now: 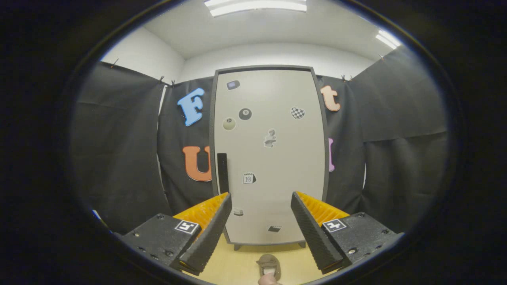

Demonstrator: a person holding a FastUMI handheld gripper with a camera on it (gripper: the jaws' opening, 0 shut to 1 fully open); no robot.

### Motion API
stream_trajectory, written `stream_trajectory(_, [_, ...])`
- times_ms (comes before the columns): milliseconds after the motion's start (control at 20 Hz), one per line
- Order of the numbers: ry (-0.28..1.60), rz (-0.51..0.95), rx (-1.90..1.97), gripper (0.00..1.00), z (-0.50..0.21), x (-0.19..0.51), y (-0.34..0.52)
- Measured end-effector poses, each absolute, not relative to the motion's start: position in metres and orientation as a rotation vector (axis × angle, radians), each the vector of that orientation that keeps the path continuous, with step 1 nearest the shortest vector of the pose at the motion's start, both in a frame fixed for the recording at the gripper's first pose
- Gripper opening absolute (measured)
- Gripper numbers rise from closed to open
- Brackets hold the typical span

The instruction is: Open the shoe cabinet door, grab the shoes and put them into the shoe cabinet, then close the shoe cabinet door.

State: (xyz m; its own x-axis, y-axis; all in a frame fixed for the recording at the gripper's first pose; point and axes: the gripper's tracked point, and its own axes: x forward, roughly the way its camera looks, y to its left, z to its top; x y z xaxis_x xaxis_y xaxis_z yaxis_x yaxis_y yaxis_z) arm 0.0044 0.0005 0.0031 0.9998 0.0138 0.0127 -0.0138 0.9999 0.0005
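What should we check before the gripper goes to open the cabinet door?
1. Cabinet door shut, so it needs opening first: ok.
2. Handle in sight, a dark upright bar on the door's left side, just above the left finger: ok.
3. Gripper open and holding nothing, fingers spread wide: ok.
4. Gripper close enough to grab the handle: not ok, the cabinet stands beyond the fingers.
5. Shoe waiting on the floor in front of the cabinet, between the fingers: ok.
6. Room inside the cabinet for the shoe: cannot tell, the door hides it.
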Motion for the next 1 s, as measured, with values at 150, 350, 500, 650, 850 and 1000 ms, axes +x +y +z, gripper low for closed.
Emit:
stream_trajectory(150, [-0.014,0.026,-0.002,0.99,0.002,0.009,0.005])
stream_trajectory(350, [-0.006,0.019,0.004,0.98,-0.002,0.017,0.005])
stream_trajectory(500, [-0.015,0.02,0.014,0.99,0.0,0.027,0.007])
stream_trajectory(650, [-0.034,0.048,0.03,0.99,0.008,0.05,0.02])
stream_trajectory(850, [-0.034,0.117,0.044,0.99,0.015,0.098,0.051])
stream_trajectory(1000, [-0.005,0.143,0.006,0.99,0.012,0.136,0.078])
